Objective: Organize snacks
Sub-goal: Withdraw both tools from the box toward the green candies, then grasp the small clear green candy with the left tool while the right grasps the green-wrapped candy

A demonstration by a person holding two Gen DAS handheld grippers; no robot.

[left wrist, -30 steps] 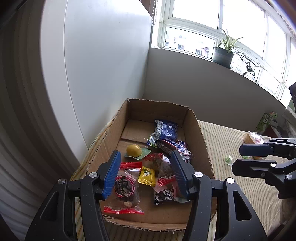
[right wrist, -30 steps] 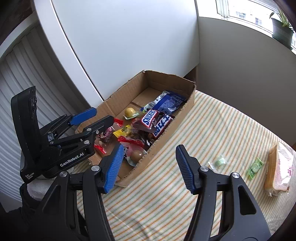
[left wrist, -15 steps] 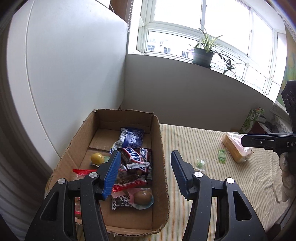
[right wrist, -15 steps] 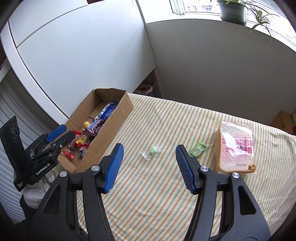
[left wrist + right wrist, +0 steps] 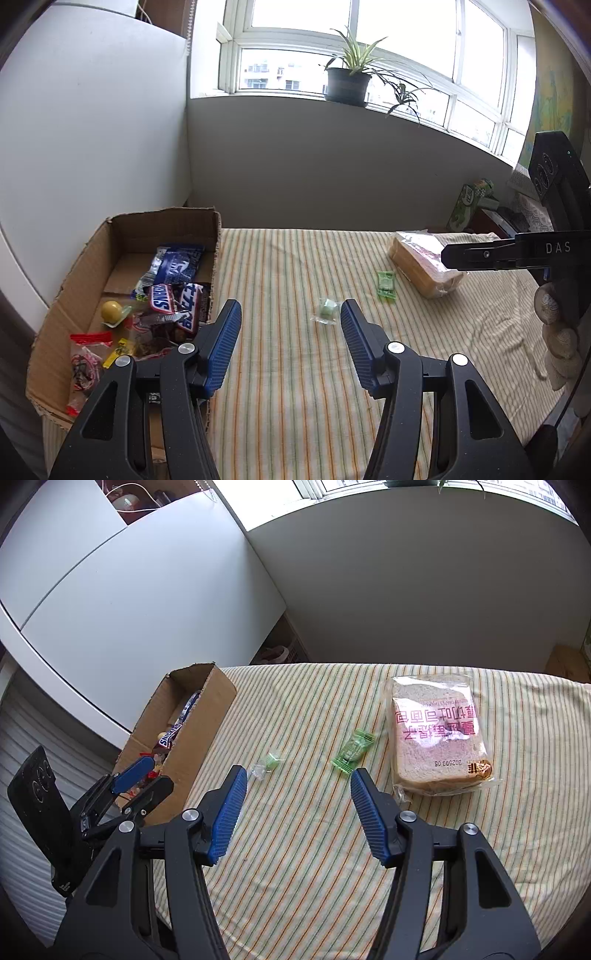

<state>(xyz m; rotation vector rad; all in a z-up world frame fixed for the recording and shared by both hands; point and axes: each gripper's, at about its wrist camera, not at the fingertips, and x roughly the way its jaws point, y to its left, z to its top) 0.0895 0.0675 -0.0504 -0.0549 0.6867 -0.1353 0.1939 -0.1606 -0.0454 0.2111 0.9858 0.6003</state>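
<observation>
Sweets, a round one [image 5: 327, 309] and a flat green one [image 5: 351, 752], are left on the striped desk [image 5: 288, 369] beside the box [image 5: 122, 236], where both tools, left [image 5: 290, 349] and right [image 5: 297, 810], are held open and empty, so a descent is called for next.

Setting: a home, a lived-in room by a window.

- Counter [image 5: 288, 266], the landmark, draped in a cloth of green and orange stripes.
- Behind the counter: a plain grey wall under a wide multi-pane window [image 5: 406, 44] that looks out on apartment blocks.
- On the sill above the counter: a potted spider plant [image 5: 349, 83].
- Left of the counter: a white cabinet panel [image 5: 92, 140].
- On the counter's left end: a worn cardboard box [image 5: 162, 225] of snack packets.
- On the counter's right part: a bagged loaf of sliced bread [image 5: 437, 734].
- Beyond the counter's right end: household clutter on a low stand, details unclear.
</observation>
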